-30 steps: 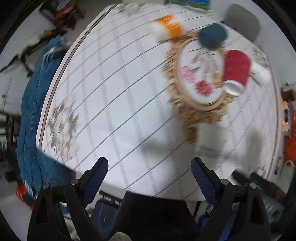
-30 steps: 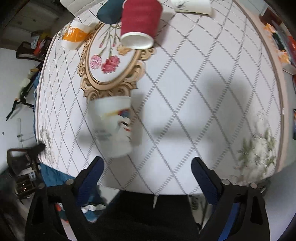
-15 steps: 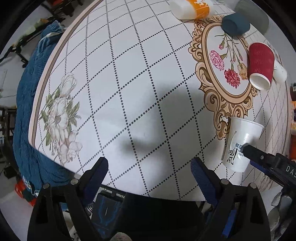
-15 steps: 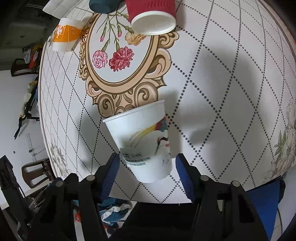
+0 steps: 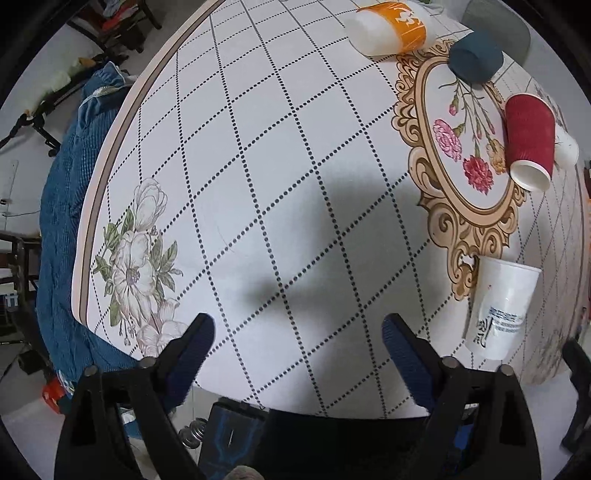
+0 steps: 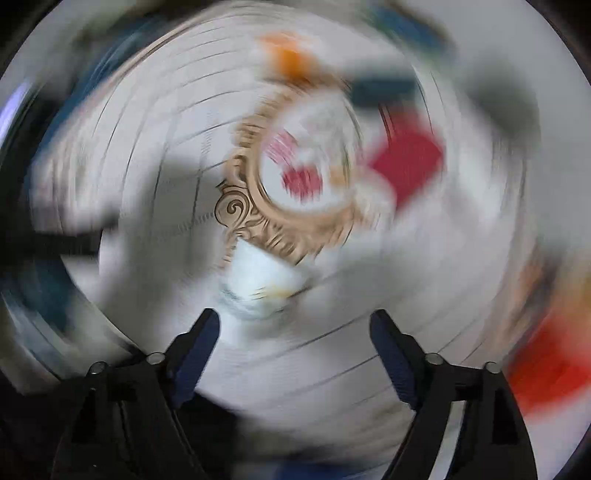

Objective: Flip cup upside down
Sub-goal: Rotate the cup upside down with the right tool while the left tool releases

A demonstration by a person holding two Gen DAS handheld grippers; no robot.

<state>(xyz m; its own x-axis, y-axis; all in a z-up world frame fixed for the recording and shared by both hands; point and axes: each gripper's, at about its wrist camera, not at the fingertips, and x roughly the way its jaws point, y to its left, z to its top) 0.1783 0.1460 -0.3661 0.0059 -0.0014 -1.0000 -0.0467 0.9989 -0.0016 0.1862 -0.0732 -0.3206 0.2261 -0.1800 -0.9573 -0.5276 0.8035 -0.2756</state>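
Note:
A white paper cup (image 5: 502,308) with printed text stands mouth-down on the table near its front right edge, just below the gold ornament. In the blurred right wrist view the same cup (image 6: 258,284) shows just ahead of my right gripper (image 6: 295,328), which is open and empty and does not touch the cup. My left gripper (image 5: 299,334) is open and empty over the table's front edge, well left of the cup.
A red ribbed cup (image 5: 530,142), an orange-and-white cup (image 5: 389,27), a dark teal cup (image 5: 476,61) and a small white cup (image 5: 567,147) lie around the gold-framed flower print (image 5: 465,155). A blue quilt (image 5: 70,206) hangs at the left.
My right gripper has opened, let go of the white cup and is spinning fast, so its view is blurred. The cup stands free on the table. My left gripper has barely moved.

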